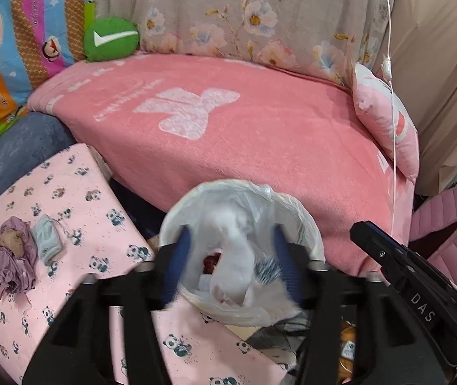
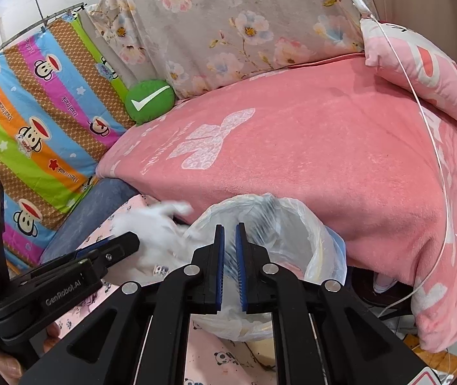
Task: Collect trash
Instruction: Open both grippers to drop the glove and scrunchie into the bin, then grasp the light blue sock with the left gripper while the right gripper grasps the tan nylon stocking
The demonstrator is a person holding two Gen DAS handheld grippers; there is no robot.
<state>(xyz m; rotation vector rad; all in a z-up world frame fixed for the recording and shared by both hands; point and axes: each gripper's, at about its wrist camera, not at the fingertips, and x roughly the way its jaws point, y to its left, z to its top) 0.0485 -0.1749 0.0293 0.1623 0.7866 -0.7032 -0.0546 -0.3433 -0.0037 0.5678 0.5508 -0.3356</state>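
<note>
- The left gripper (image 1: 231, 256) hangs over the mouth of the small bin lined with a clear plastic bag (image 1: 292, 205); its blue-padded jaws stand wide apart.
- A white crumpled tissue (image 1: 238, 256), motion-blurred, sits between those jaws just above the bin opening. I cannot tell whether either pad touches it; it looks to be dropping in or just let go.
- Inside the liner some dark red scrap (image 1: 212, 261) and other pale bits already lie at the bottom, so part of the collecting seems done.
- The right gripper (image 2: 230, 250) is nearly closed, its jaws a narrow slit apart, at the near edge of the bin liner (image 2: 311, 224). Whether it pinches the plastic to steady the bag cannot be told.
- Still left: on the pink panda-print cloth (image 1: 67, 199) lie a crumpled purple wrapper (image 1: 16, 256) and a small pale grey-blue wad (image 1: 47, 237), just beside each other and well apart from the bin.
- The pink blanket (image 1: 260, 134) on the bed shows no loose rubbish in either view.
- My reading: the task is partway along, with at least those two pieces to fetch.
</note>
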